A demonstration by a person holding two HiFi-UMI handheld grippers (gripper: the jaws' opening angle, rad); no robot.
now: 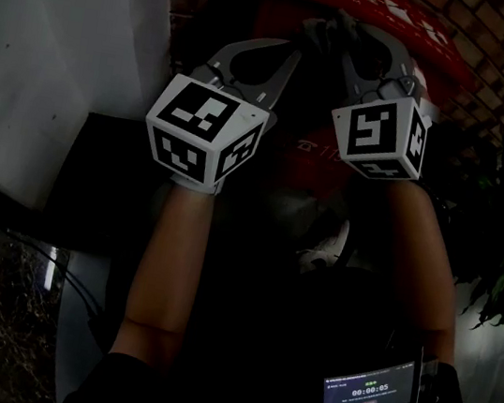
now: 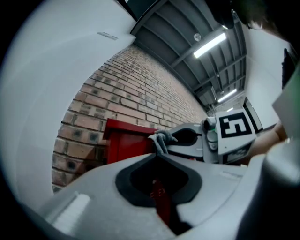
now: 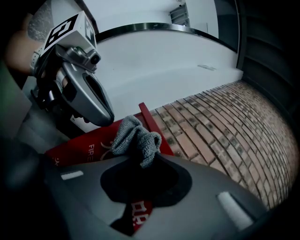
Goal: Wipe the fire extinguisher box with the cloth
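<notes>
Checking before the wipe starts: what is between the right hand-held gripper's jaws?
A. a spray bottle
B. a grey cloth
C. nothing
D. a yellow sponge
B: the right gripper view shows the right hand-held gripper with its jaws shut on a bunched grey cloth, over the red fire extinguisher box.

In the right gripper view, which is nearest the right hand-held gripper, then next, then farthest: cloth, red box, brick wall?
1. cloth: pinched in its jaws.
2. red box: just beneath, left.
3. brick wall: behind, right.
</notes>
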